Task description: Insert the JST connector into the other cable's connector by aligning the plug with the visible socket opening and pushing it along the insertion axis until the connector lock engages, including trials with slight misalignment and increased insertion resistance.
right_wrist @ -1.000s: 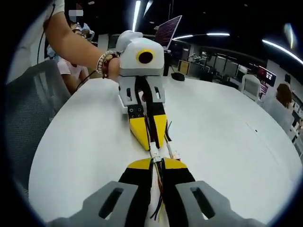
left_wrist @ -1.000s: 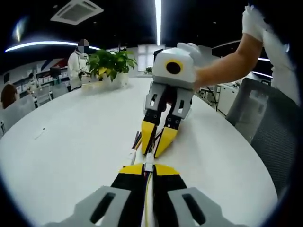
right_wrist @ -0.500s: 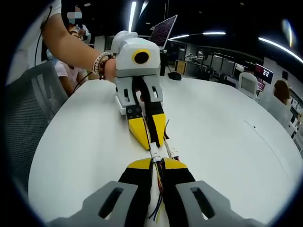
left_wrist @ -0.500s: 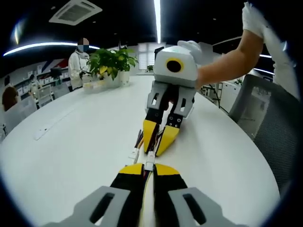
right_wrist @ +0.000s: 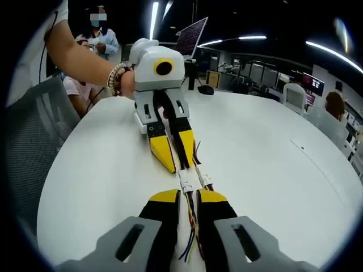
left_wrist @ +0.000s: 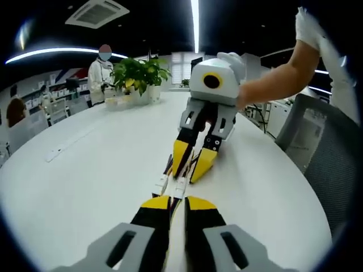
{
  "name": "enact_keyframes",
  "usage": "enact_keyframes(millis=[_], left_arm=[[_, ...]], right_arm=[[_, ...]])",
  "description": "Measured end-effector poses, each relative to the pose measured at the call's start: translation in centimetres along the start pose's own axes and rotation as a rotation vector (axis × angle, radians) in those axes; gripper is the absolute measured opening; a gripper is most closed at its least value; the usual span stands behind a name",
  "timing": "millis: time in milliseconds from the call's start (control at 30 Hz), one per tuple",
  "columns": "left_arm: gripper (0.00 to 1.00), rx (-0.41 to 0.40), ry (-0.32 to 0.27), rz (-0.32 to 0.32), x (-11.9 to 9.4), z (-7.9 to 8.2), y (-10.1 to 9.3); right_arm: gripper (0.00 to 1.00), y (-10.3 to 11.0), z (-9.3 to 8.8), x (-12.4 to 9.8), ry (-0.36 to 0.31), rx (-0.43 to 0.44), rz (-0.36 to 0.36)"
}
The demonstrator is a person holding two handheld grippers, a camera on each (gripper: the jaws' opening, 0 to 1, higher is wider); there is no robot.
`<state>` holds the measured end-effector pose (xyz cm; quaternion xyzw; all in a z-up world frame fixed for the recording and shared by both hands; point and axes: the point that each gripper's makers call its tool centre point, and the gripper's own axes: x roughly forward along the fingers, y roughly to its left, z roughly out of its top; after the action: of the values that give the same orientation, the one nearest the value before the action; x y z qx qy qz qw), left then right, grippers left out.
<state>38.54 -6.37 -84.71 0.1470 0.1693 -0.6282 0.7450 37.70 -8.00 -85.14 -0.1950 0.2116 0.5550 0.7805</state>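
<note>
- Left gripper view: the left gripper [left_wrist: 176, 203] rises from the bottom edge, its yellow-tipped jaws pinched together on a thin cable [left_wrist: 175, 238] that runs between them.
- A small white connector [left_wrist: 179, 188] sticks out just past those tips, low over the white table [left_wrist: 85, 181].
- A second white connector [left_wrist: 161, 183] lies just beside it, to its left in this view.
- The right gripper [left_wrist: 194, 162] faces in from beyond, jaws nearly closed on multicoloured wires [left_wrist: 193, 161], its tips close to the connectors.
- A potted plant [left_wrist: 138, 76] stands at the table's far end.
- Right gripper view: the right gripper [right_wrist: 187, 199] has its jaws clamped on coloured wires [right_wrist: 190, 226].
- A white connector [right_wrist: 186, 185] bridges the short gap to the left gripper [right_wrist: 174, 157], held by a hand [right_wrist: 126, 81] wearing a bracelet.
- Whether plug and socket are fully seated, I cannot tell.
</note>
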Motion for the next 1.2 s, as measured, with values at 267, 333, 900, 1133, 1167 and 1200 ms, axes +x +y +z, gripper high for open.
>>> enact_keyframes(millis=[267, 333, 900, 1133, 1167, 1200], left_arm=[[0.13, -0.052, -0.056, 0.051, -1.4, 1.4, 0.3], [0.21, -0.078, -0.064, 0.077, -1.7, 1.6, 0.5], [0.56, -0.180, -0.131, 0.176, -5.0, 3.8, 0.0], [0.68, -0.239, -0.171, 0.248, -7.1, 4.6, 0.2], [0.68, -0.241, -0.174, 0.259, -7.5, 4.7, 0.2], [0.69, -0.245, -0.177, 0.266, -7.7, 4.8, 0.1]], right_arm=[[0.16, -0.7, 1.1, -1.3, -0.029, 0.027, -0.042], [0.20, -0.9, 1.3, -1.5, -0.031, 0.035, -0.055], [0.28, -0.7, 4.1, -4.7, -0.101, 0.107, -0.130], [0.34, -0.9, 4.9, -6.0, -0.128, 0.112, -0.185], [0.36, -0.9, 5.0, -6.2, -0.131, 0.114, -0.193], [0.37, -0.9, 5.1, -6.4, -0.132, 0.115, -0.199]])
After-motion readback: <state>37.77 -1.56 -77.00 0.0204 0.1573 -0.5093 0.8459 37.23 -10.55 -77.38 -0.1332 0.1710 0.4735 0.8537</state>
